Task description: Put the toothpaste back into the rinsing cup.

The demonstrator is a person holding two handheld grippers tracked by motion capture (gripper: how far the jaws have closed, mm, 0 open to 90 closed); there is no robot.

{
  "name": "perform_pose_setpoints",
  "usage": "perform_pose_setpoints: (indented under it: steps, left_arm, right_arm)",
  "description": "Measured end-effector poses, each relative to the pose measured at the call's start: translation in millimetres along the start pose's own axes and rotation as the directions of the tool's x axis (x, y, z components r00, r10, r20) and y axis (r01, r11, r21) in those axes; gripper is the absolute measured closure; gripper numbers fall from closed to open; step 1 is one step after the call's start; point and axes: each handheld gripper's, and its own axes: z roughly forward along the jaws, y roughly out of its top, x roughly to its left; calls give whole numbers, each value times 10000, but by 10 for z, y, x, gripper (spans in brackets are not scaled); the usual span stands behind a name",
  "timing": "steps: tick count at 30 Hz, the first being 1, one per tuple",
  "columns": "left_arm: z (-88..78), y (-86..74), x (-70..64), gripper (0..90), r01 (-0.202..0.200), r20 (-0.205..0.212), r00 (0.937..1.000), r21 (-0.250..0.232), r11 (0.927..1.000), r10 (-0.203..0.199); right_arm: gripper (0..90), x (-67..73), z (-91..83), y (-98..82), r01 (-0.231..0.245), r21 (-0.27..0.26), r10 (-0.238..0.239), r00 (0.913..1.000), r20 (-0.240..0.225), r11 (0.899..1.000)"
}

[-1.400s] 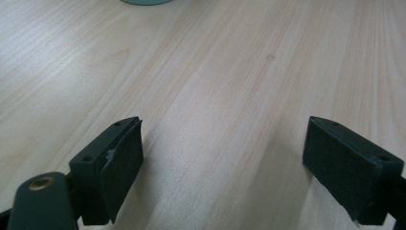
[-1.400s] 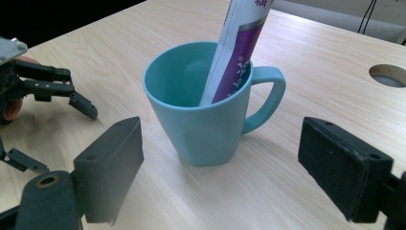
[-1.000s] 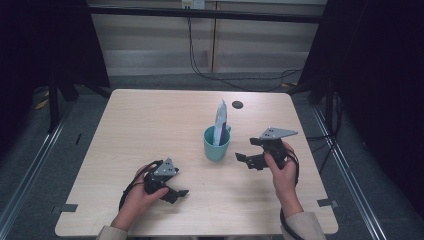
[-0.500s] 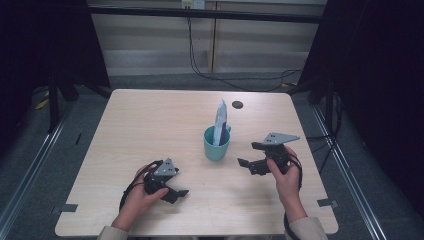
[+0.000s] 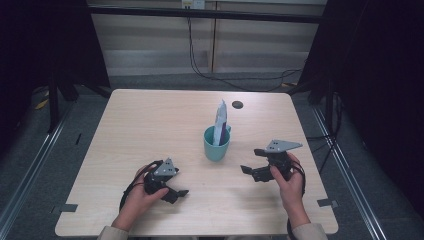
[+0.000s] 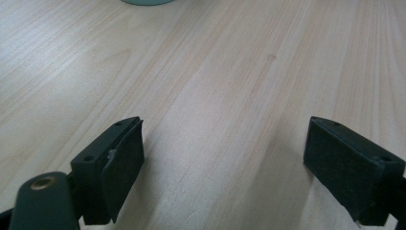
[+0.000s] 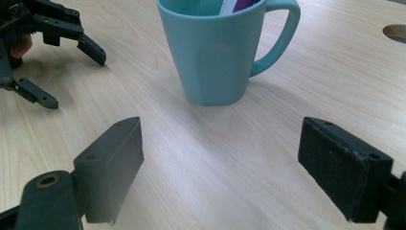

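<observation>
The right tool [image 5: 254, 169] sits at lower right of the high view, jaws wide and holding nothing, aimed toward the mug [image 5: 216, 143] at frame centre. In the right gripper view the mug [image 7: 225, 52] stands upright in the upper middle of the frame, well ahead of the two pads, handle to the right, with bare bench between. The left tool [image 5: 176, 192] rests at lower left of the high view, jaws also wide and empty; in the left gripper view its pads frame bare wood, with the mug's base [image 6: 146, 2] just cut by the top edge.

A packet [image 5: 220, 121] stands in the mug, leaning slightly and rising well above the rim. Judging by this, the packet is already in the mug and neither tool has hold of anything, so the placing looks done, or a fresh grasp has not begun.

Room is generous: the bench [image 5: 150, 130] is bare around the mug on all sides. A dark round hole [image 5: 237, 105] lies beyond the mug, near the far edge. Both hands are close to the near edge, the right one also near the right-hand edge.
</observation>
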Motion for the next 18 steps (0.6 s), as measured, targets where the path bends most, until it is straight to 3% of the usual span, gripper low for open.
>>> perform_pose_setpoints:
  steps: [18]
  left_arm:
    - [-1,1,2,135,-22,5,10000,10,10000,22]
  right_arm:
    - [152,-1,7,-413,70,830,-70,10000,-10,9965]
